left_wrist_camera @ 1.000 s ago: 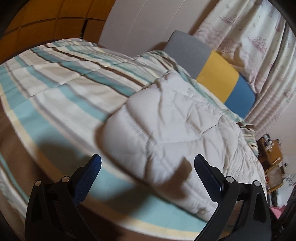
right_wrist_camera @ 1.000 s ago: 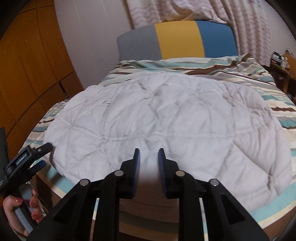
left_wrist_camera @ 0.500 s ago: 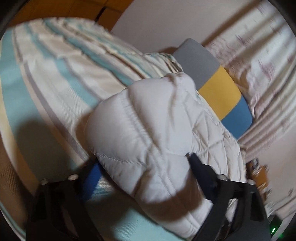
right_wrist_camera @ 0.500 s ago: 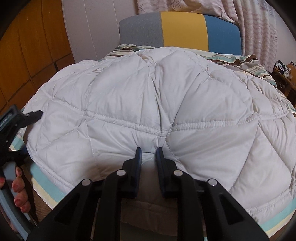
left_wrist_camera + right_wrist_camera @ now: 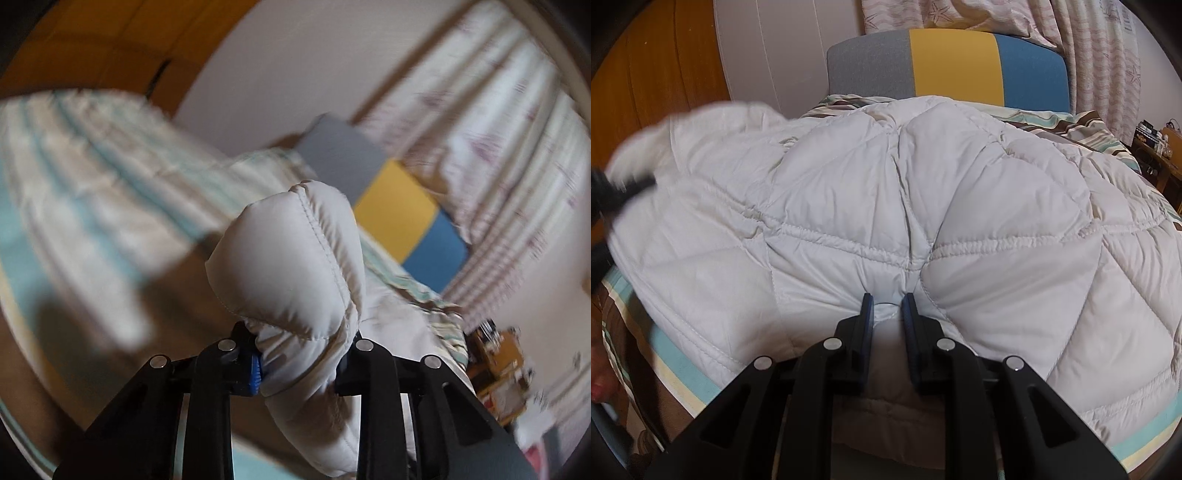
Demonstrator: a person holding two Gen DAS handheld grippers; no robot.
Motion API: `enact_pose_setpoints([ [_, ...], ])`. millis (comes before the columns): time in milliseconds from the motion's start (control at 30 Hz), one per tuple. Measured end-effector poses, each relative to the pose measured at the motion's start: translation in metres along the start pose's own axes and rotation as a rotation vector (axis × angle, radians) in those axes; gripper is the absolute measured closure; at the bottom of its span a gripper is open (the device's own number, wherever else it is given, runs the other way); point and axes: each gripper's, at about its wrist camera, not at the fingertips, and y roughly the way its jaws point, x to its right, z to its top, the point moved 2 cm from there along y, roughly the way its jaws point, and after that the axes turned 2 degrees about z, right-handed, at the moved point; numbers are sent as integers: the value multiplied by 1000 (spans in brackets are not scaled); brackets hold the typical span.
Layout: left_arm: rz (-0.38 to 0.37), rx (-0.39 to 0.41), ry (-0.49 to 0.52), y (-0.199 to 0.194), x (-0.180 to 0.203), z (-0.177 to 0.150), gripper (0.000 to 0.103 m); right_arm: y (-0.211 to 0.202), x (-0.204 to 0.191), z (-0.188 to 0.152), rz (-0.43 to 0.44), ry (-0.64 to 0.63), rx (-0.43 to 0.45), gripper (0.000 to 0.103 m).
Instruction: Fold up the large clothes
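Note:
A large white quilted comforter (image 5: 923, 206) lies spread on a striped bed. My right gripper (image 5: 888, 306) is shut on its near edge, the fabric pinched between the blue pads. My left gripper (image 5: 299, 365) is shut on a puffy corner of the comforter (image 5: 291, 266), which bulges up above the fingers and is lifted off the bed. The left gripper also shows blurred at the left edge of the right wrist view (image 5: 613, 195), holding that raised corner.
The bed has a teal, brown and cream striped cover (image 5: 92, 184). A grey, yellow and blue headboard (image 5: 953, 62) stands at the far end, patterned curtains (image 5: 498, 155) behind it. A wooden wall (image 5: 653, 92) is on the left, a cluttered shelf (image 5: 1152, 144) on the right.
My left gripper went from open above the bed to shut on the comforter's corner and has lifted it. My right gripper pushed into the near edge and holds it.

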Motion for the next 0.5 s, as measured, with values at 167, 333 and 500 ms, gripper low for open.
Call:
enact_pose_setpoints([
  [167, -85, 64, 184, -19, 60, 1, 77, -2, 3, 3, 22, 38, -1, 87],
  [333, -119, 115, 336, -30, 105, -6, 77, -33, 20, 6, 77, 108, 67, 48],
  [500, -135, 136, 416, -35, 129, -13, 77, -71, 47, 9, -60, 94, 157, 48],
])
